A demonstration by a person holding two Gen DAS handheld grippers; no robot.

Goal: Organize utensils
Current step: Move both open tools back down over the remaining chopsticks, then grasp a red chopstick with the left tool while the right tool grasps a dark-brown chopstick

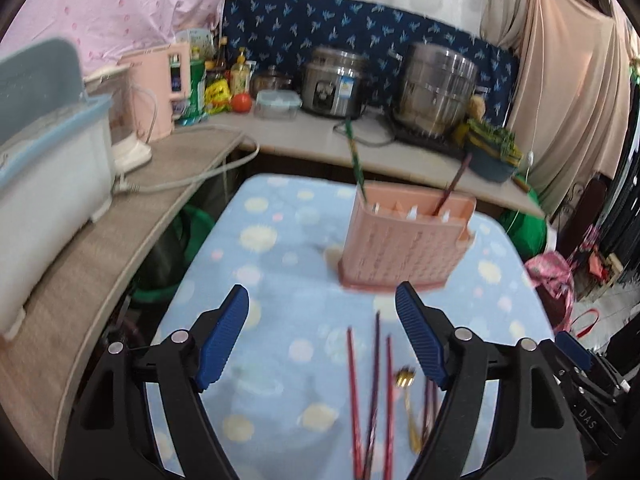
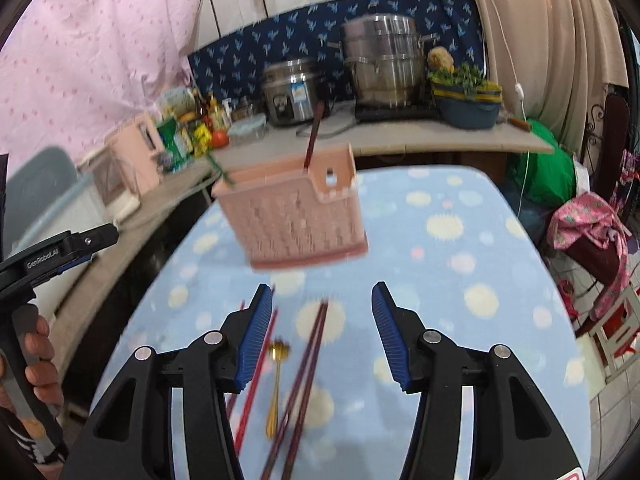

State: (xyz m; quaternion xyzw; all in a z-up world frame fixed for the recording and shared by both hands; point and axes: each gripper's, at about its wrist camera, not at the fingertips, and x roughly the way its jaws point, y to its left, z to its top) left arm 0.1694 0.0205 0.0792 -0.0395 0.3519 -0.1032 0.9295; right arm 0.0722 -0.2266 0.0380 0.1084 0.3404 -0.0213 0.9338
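Observation:
A pink slotted utensil holder (image 1: 404,236) stands on the blue dotted table; it also shows in the right wrist view (image 2: 296,216). A green-handled utensil (image 1: 356,156) and a dark red chopstick (image 1: 452,188) stick out of it. Several red and dark chopsticks (image 1: 372,392) and a small gold fork (image 1: 406,384) lie on the cloth near the front. The chopsticks (image 2: 308,364) and gold fork (image 2: 276,380) also lie under my right gripper. My left gripper (image 1: 322,340) is open and empty above them. My right gripper (image 2: 322,340) is open and empty.
A counter runs along the back and left with a rice cooker (image 1: 336,80), a large steel pot (image 1: 436,88), bottles, a pink appliance (image 1: 160,88) and a white bin (image 1: 48,168). A plant bowl (image 1: 492,152) sits at the counter's right end. Chairs and bags stand to the right.

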